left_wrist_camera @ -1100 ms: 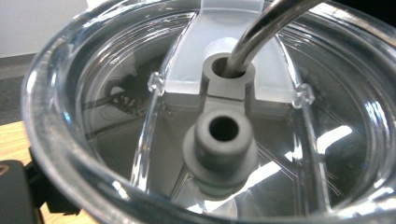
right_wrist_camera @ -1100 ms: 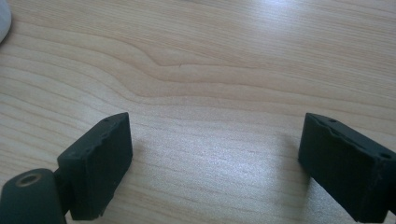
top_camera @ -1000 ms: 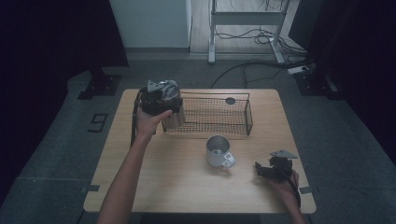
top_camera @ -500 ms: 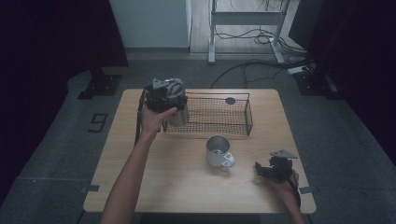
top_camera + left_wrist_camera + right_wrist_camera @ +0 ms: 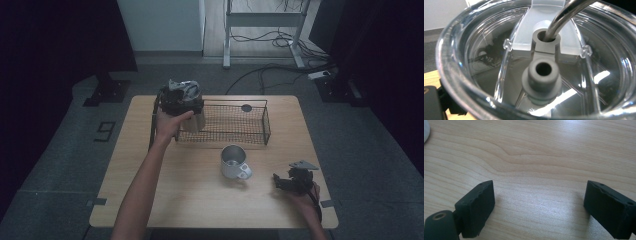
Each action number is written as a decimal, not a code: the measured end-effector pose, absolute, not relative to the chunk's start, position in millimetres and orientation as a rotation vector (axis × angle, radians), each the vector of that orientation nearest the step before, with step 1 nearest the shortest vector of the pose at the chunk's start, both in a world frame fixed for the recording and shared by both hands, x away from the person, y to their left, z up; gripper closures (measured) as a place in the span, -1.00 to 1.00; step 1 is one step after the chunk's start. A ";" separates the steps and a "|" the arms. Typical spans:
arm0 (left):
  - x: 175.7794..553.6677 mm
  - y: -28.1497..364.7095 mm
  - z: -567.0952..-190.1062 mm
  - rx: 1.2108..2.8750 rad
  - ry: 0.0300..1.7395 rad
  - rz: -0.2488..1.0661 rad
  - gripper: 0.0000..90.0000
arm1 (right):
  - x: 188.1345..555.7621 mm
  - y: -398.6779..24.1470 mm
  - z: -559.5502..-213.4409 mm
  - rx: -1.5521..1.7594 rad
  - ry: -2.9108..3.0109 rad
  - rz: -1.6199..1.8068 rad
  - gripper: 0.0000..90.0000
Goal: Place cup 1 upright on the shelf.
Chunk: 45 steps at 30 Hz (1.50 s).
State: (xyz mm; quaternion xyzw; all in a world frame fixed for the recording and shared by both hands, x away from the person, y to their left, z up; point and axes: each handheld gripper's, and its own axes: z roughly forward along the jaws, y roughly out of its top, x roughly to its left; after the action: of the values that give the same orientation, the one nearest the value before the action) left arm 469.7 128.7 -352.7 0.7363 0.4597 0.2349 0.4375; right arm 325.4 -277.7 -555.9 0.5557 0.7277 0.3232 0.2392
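Left gripper [image 5: 181, 98]: raised above the table's far left part, at the left end of the wire basket [image 5: 260, 116], clamped on a tumbler [image 5: 196, 120]. In the left gripper view the tumbler's clear lid [image 5: 456, 45] sits right against the camera, so the grip is read from the high view.

Tumbler: hangs under the left gripper, its pale body over the basket's left end, clear of the tabletop. The lid carries a grey stopper [image 5: 543, 77] and a metal straw [image 5: 564, 15] passing through a grey hole.

Change since 1 second ago: the left hand [image 5: 170, 125] and the tumbler have shifted a little to the right, from beside the basket's left wall to over that end.

Right gripper [image 5: 295, 180]: rests at the table's near right corner, unmoved; its 2 black jaws stand apart with bare wood [image 5: 539, 170] between them, holding nothing.

Metal mug [image 5: 234, 162]: upright in front of the basket, between the 2 hands, same place as before.

Basket: same spot at the table's far edge, a dark round disc [image 5: 246, 107] at its far side.
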 end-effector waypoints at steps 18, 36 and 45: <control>484.0 113.8 -346.4 1.854 1.136 0.601 -0.91 | 326.3 -278.3 -555.8 1.520 1.993 0.886 -0.77; 502.0 99.7 -347.9 1.890 1.130 0.618 -0.91 | 326.3 -278.4 -555.8 1.520 1.992 0.886 -0.77; 510.6 94.2 -354.5 1.897 1.144 0.619 -0.91 | 326.3 -278.4 -555.9 1.519 1.992 0.886 -0.77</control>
State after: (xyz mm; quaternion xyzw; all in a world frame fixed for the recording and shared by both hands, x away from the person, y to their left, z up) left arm 510.6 94.2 -354.5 0.7528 0.4540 0.2457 0.4085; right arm 326.3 -278.4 -555.9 0.5551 0.7278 0.3237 0.2396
